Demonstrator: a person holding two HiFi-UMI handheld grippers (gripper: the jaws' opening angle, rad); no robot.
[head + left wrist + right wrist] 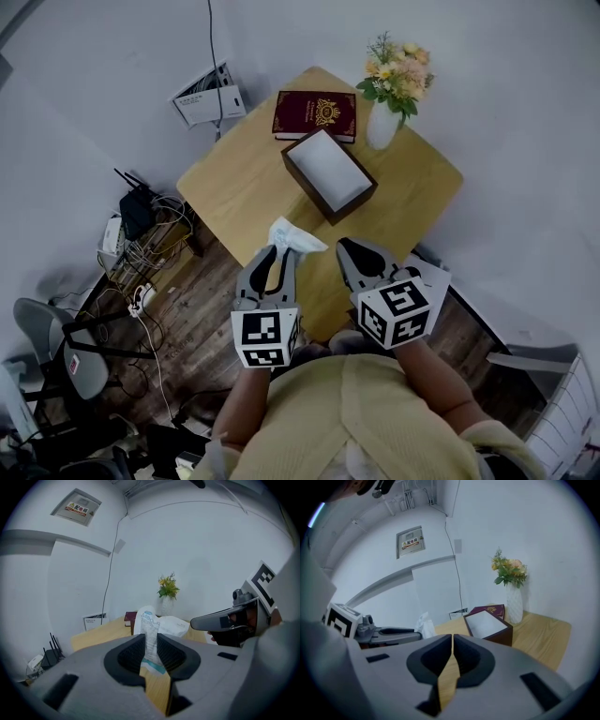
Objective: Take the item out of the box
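The left gripper (277, 247) is clenched on a packet (296, 236). In the left gripper view its black ribbed pads (135, 654) press the packet (150, 629) from both sides. The packet is soft, white and crinkled, with a teal band low down and blue print that is too blurred to read. It is out of the box (330, 171) and held above the near edge of the tabletop (239, 183).

The right gripper (352, 247) is just beside the left one. Its jaws are closed together with nothing between them, as the right gripper view (452, 641) shows.

The box is rectangular, with dark brown walls and a plain white inside, open on top. It stands in the middle of the light wooden tabletop. Behind it lies a maroon book (315, 115) with a gold emblem on the cover. Next to the book stands a white textured vase (382, 127) with yellow and pink flowers (397, 71).

On the dark wooden floor at the left there are a black router (137, 210), cables and a grey chair (45, 334). A wall panel (411, 542) carries a yellow label, but its writing is too small to read.
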